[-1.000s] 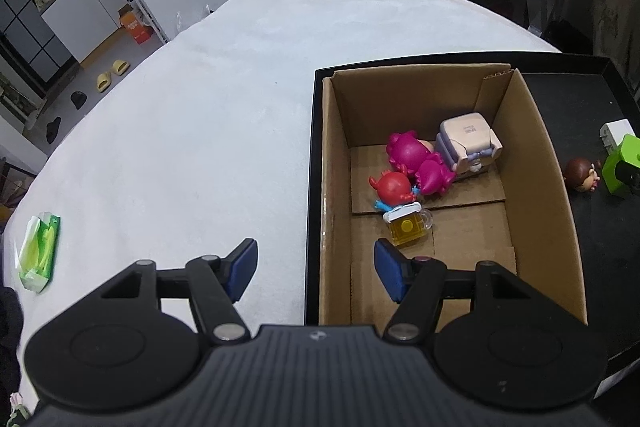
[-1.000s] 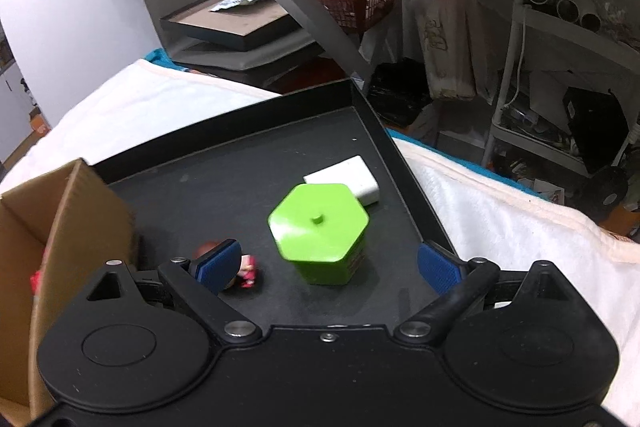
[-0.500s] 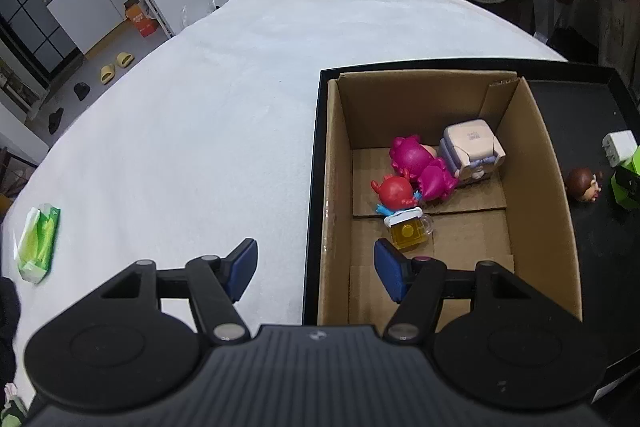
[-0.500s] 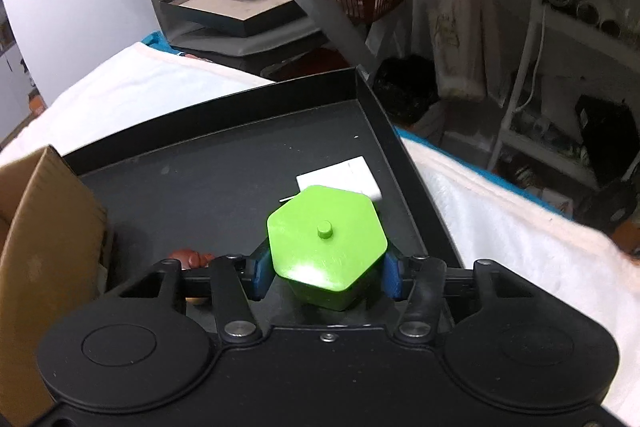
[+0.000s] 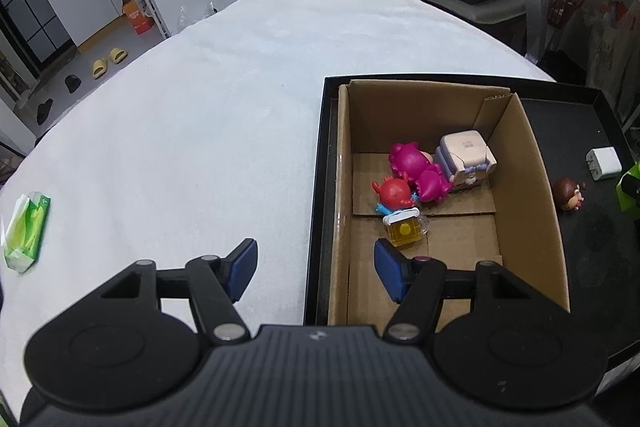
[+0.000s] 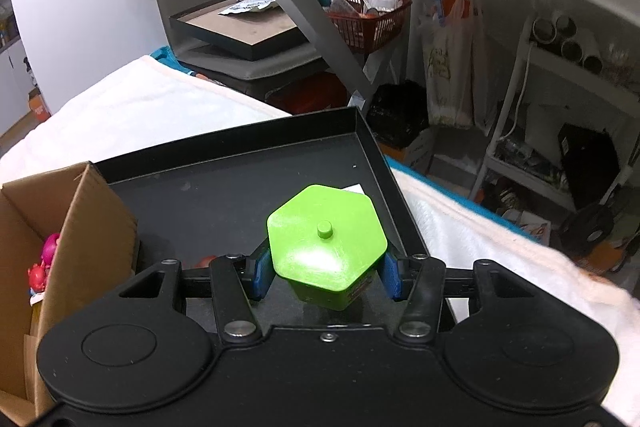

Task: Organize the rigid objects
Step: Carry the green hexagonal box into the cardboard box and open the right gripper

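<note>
Right claw (image 6: 326,279): its two blue pads have just squeezed in, and now they pinch the green box (image 6: 326,247) on both sides.
Green box: six-sided, with a small knob on its lid. It sits between the right claw's pads, over the black tray (image 6: 224,187). I cannot tell if it touches the tray floor. In the left view only a sliver of it shows at the right edge.
Left claw (image 5: 316,269): spread apart with nothing between the pads. One pad is over the white cloth (image 5: 200,131), the other over the near end of the cardboard box (image 5: 520,163).
Cardboard box: open at the top, standing in the left part of the black tray.
Toys in the box: a pink toy (image 5: 416,169), a red toy (image 5: 394,193), a small yellow mug (image 5: 406,231) and a pale cube (image 5: 466,157), all close together. The pink toy touches the pale cube and the red toy.
Tray floor: a small brown-haired doll (image 5: 568,193) lies just beside the box's right wall. A white plug (image 5: 604,163) lies near it, closer to the tray's right edge.
White cloth: a green packet (image 5: 26,227) lies far off on the left side.
</note>
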Motion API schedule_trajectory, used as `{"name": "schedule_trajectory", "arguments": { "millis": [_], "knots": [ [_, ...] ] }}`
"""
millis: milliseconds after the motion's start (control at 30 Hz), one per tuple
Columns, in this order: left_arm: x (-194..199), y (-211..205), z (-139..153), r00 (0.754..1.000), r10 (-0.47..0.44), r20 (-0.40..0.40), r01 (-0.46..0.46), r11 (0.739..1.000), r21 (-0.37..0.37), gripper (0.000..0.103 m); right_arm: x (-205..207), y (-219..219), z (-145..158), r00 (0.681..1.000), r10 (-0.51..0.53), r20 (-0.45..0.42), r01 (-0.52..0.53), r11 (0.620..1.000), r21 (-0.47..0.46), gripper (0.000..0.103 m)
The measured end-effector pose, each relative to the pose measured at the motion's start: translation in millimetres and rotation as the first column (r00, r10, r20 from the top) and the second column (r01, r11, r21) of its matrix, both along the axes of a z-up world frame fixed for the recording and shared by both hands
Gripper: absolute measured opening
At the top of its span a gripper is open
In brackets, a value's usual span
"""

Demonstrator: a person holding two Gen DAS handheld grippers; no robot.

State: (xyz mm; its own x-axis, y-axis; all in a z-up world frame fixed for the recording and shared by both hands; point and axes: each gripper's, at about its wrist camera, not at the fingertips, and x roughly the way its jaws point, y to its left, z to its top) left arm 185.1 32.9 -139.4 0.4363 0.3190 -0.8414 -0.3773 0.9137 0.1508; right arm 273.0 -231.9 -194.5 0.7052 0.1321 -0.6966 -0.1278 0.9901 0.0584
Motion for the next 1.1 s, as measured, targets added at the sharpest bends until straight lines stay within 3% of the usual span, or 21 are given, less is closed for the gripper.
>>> {"name": "schedule_trajectory", "arguments": {
  "millis": [300, 767, 1100],
  "knots": [
    [-7, 6, 1, 1.000, -0.014, 0.015, 0.015, 0.999, -0.033, 0.063, -14, 14, 22, 1.000, 0.021, 0.014, -0.021, 0.999, -0.049, 0.051],
    [-14, 20, -3, 0.999, -0.036, 0.027, 0.038, 0.993, -0.113, 0.063, -38, 72, 68, 0.982, 0.181, 0.053, -0.177, 0.982, -0.069, 0.051],
    [-18, 32, -8, 0.997, -0.066, 0.030, 0.070, 0.979, -0.190, 0.063, -49, 113, 79, 0.969, 0.241, 0.055, -0.234, 0.966, -0.107, 0.051]
  ]
}}
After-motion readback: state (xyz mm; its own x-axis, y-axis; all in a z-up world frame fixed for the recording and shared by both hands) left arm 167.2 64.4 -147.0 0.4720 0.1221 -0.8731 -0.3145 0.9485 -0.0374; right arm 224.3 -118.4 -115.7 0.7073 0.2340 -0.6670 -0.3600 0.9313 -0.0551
